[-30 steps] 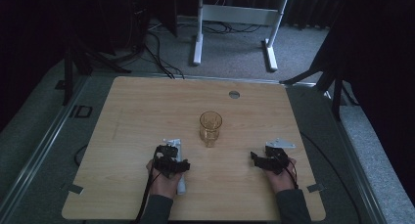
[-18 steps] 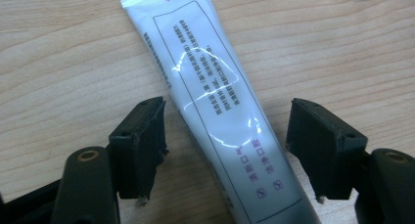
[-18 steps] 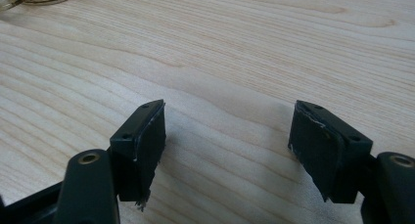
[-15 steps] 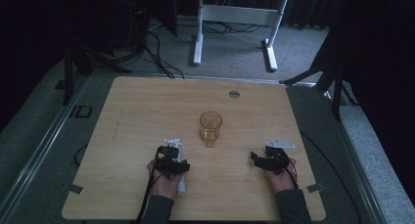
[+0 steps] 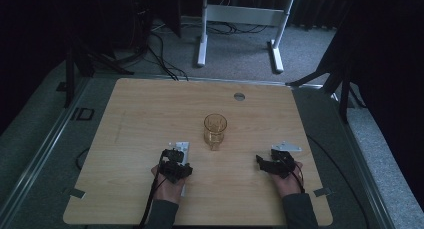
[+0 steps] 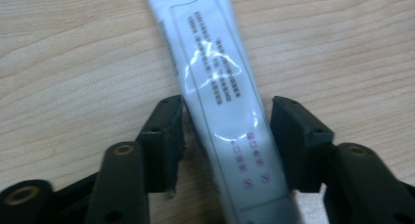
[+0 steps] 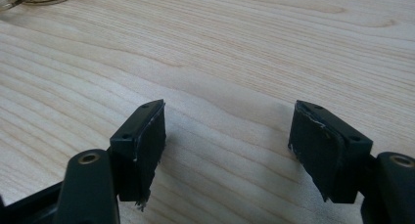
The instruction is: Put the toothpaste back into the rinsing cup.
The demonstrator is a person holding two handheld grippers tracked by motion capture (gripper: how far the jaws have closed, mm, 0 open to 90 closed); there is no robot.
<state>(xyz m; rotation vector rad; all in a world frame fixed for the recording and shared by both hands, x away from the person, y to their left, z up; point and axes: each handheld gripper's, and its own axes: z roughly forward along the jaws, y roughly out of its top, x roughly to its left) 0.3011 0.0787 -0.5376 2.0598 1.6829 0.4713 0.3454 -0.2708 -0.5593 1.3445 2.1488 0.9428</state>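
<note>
Here my left gripper (image 6: 225,136) has just been closing around a white tube (image 6: 222,111) lying flat on the wooden table (image 5: 150,109); both pads sit at its sides, though I cannot tell if they press yet. The tube's framed label carries small dark print and purple characters too fine to read. My right gripper (image 7: 227,150) gapes over bare woodgrain. An amber glass (image 5: 215,130) stands mid-table; grey carpet and cables lie beyond.

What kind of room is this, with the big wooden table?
Probably a lab or recording room, not a home. The wooden table stands on grey carpet, cables trail over the floor behind it, and the white legs of a desk frame stand beyond, with dark stands around.
</note>
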